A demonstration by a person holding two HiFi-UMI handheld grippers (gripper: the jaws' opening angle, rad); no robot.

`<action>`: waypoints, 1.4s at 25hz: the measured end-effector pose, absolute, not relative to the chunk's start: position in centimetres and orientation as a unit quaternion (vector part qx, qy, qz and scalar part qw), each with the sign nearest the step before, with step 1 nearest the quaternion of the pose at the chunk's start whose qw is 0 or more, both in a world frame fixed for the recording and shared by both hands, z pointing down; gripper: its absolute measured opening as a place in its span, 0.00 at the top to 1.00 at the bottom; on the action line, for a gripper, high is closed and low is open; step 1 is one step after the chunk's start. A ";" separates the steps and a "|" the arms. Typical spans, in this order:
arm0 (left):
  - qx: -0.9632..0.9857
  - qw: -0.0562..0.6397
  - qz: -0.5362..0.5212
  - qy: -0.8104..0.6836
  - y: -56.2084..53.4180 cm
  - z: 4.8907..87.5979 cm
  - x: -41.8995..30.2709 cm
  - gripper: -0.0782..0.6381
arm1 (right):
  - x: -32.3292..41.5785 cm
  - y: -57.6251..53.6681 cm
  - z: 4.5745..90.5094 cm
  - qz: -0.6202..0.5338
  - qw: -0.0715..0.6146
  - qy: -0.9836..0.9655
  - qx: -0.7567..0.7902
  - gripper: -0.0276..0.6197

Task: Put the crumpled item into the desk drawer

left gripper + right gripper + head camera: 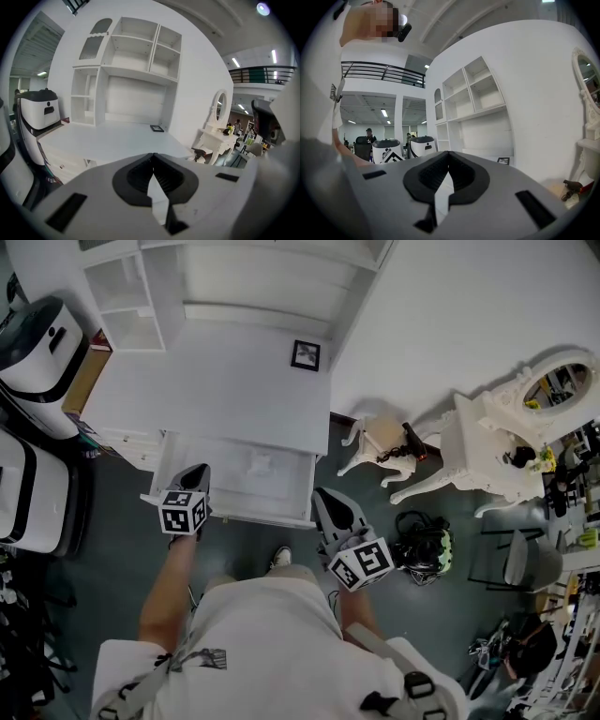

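Note:
The white desk point(225, 390) has its drawer point(281, 486) pulled out toward me. A pale crumpled item point(260, 463) lies inside the drawer, right of centre. My left gripper point(196, 471) hovers over the drawer's left front corner, its jaws shut with nothing between them. Off the drawer's right front corner, my right gripper point(323, 495) is also shut and holds nothing. In the left gripper view the left gripper point(153, 155) points across the desk top point(112, 138). In the right gripper view the right gripper point(448, 153) points level at the shelf unit point(476, 91).
A small black picture frame point(306, 354) stands on the desk's back right. Two white-and-black machines point(37, 348) stand at the left. A white dressing table with an oval mirror point(511, 432), a small stool point(375, 440) and a dark bundle point(424, 547) on the floor are at the right.

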State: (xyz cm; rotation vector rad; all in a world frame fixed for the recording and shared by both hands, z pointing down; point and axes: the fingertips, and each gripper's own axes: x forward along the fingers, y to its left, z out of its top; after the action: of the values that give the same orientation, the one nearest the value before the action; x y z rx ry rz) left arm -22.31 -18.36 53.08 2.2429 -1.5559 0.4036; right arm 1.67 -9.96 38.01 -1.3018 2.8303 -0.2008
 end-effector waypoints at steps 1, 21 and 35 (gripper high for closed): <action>0.802 0.181 0.136 -0.553 -18.5 52.2 -22.2 0.87 | 1.7 -10.1 37.9 -0.064 0.013 0.906 -0.417 0.94; 0.808 0.063 0.027 -0.586 -16.6 38.3 -25.6 0.87 | -0.4 -12.5 36.2 -0.040 0.008 0.921 -0.388 0.94; 0.778 -0.012 -0.025 -0.627 -14.7 31.7 -27.4 0.87 | 5.1 -16.3 34.8 -0.028 0.013 0.901 -0.433 0.94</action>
State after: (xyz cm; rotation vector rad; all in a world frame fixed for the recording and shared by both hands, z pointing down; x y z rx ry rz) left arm -27.44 -14.69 31.67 2.4638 -1.9863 -0.0800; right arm 5.12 -16.33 34.84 -1.3499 2.8072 -0.0888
